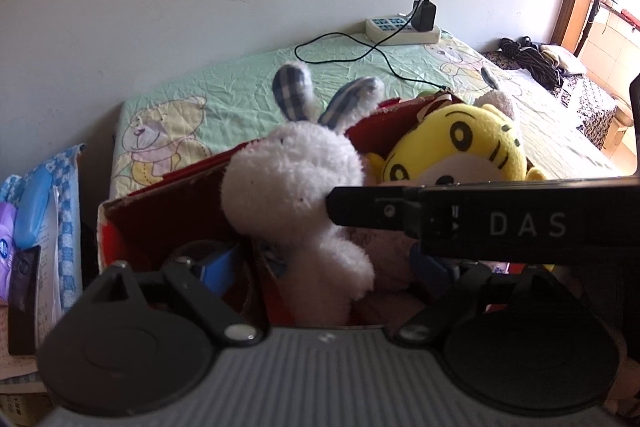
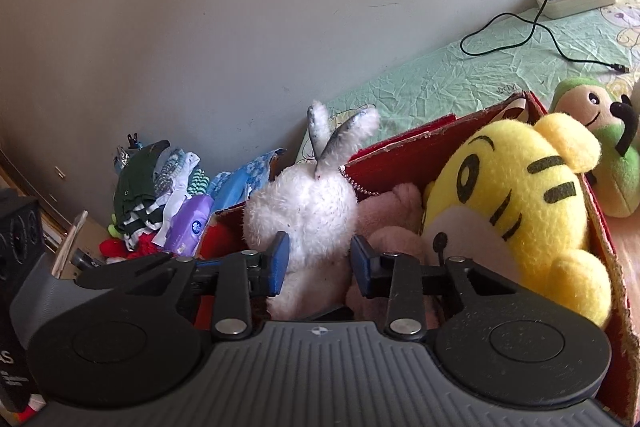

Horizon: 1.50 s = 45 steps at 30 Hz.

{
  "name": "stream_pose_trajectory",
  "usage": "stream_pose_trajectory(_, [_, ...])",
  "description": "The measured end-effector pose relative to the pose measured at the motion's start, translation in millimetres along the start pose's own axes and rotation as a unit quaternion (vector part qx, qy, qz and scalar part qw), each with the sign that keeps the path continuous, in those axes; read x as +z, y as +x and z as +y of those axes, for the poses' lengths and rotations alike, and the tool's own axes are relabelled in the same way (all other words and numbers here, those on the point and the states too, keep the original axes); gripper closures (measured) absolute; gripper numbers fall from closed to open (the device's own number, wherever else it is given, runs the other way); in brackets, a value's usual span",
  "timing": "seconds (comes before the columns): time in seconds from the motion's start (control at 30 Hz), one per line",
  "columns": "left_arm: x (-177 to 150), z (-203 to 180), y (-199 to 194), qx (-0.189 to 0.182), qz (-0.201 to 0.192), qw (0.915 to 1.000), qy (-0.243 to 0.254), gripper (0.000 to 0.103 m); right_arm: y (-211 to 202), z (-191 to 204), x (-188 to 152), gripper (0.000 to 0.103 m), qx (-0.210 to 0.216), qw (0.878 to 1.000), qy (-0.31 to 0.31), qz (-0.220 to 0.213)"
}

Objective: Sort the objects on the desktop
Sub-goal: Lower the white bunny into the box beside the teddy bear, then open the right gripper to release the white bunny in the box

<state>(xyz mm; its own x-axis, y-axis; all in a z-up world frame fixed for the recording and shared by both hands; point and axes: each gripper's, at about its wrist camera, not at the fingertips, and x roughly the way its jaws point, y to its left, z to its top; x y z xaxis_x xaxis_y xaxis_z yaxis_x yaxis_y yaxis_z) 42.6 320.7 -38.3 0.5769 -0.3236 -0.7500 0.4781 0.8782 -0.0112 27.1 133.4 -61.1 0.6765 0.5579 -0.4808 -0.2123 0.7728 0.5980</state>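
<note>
Your right gripper (image 2: 318, 265) points level into the red cardboard box (image 2: 404, 143), its blue pads (image 2: 279, 263) set on either side of the white plush rabbit (image 2: 304, 203). The left pad touches the rabbit's flank; the right pad stands just off it, so whether you are squeezing the toy cannot be told. The rabbit sits upright in the box, plaid-lined ears raised, a bead chain hanging at its neck.

Your left gripper (image 1: 320, 267) is aimed into the same box from the other side, jaws spread wide and holding nothing, with the rabbit's (image 1: 296, 187) body between them. Your right gripper's black finger (image 1: 372, 211), marked DAS, crosses that view and presses against the rabbit's side.

Just beside the rabbit lie a pink plush (image 2: 394, 227) and the yellow tiger plush (image 2: 516, 195). A green plush (image 2: 600, 147) sits outside the box on the bear-print sheet (image 1: 224, 91), well short of the power strip (image 1: 400, 29) by the wall.
</note>
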Motion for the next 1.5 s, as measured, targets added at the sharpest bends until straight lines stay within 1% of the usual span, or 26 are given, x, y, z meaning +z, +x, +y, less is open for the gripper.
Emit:
stream_pose_trajectory(0.13, [0, 0, 13, -0.021, 0.018, 0.9995, -0.013, 0.012, -2, 2, -1, 0.067, -0.015, 1.000, -0.013, -0.007])
stream_pose_trajectory(0.23, [1, -3, 13, -0.016, 0.018, 0.9997, -0.011, 0.012, -3, -2, -1, 0.067, -0.021, 1.000, -0.013, -0.007])
stream_pose_trajectory(0.3, [2, -2, 15, -0.012, 0.024, 0.9995, -0.019, 0.008, -4, -6, -1, 0.067, -0.017, 1.000, -0.001, -0.005])
stream_pose_trajectory(0.43, [4, 3, 21, -0.005, 0.040, 0.9986, -0.034, 0.008, -5, -6, -1, 0.067, -0.020, 1.000, -0.003, -0.008])
stream_pose_trajectory(0.47, [4, 3, 22, -0.005, 0.043, 0.9984, -0.037, 0.008, -5, -5, -2, 0.068, -0.025, 1.000, -0.008, -0.008])
stream_pose_trajectory(0.5, [5, 3, 23, -0.006, 0.044, 0.9982, -0.039, 0.008, -4, -4, -2, 0.073, -0.032, 0.999, -0.014, -0.006])
stream_pose_trajectory(0.57, [5, 1, 23, -0.003, 0.045, 0.9982, -0.040, 0.008, 0, -3, -3, 0.077, -0.046, 0.999, -0.023, 0.001])
stream_pose_trajectory(0.67, [5, -2, 23, 0.004, 0.044, 0.9985, -0.032, 0.008, -2, -6, -5, 0.077, -0.037, 0.999, -0.010, -0.003])
stream_pose_trajectory(0.87, [6, 0, 27, -0.001, 0.049, 0.9980, -0.040, 0.007, -8, -7, -5, 0.077, -0.038, 0.999, -0.003, -0.013])
stream_pose_trajectory(1.17, [6, -9, 21, 0.032, 0.049, 0.9980, -0.023, 0.005, -8, -7, -6, 0.076, -0.037, 0.999, -0.007, -0.008])
stream_pose_trajectory(1.5, [4, -14, 20, 0.041, 0.060, 0.9972, -0.019, 0.005, -11, -8, -10, 0.078, -0.040, 0.999, -0.014, -0.015])
